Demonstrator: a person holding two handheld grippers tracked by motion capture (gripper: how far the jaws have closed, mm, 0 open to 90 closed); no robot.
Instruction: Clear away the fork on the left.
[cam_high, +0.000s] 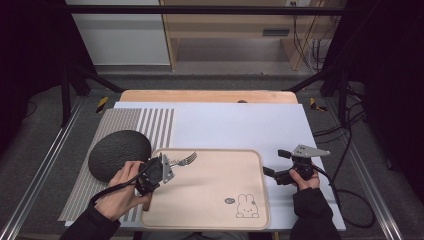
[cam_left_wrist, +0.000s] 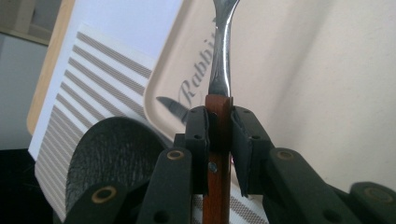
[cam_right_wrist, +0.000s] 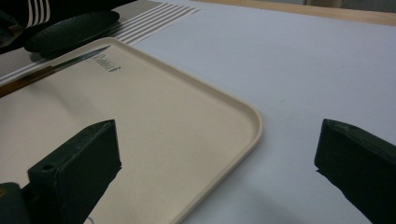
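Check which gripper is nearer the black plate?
Left. The left gripper, shut on the fork, sits just right of the black plate; the right gripper is open past the tray's far edge.

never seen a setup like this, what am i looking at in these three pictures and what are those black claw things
A person sits at a table with a hand-held two-jaw gripper in each hand; no robot arm is involved. The high view looks down from above. The other two pictures come from small cameras riding on each gripper, looking along its black jaws.

On the table lie a white sheet, a striped mat, a dark round plate and a beige tray with a rabbit drawing.

The left gripper is clamped on the wooden handle of a fork, whose metal end reaches over the tray. The right gripper holds nothing; its jaws stand wide open beside the tray's right edge.
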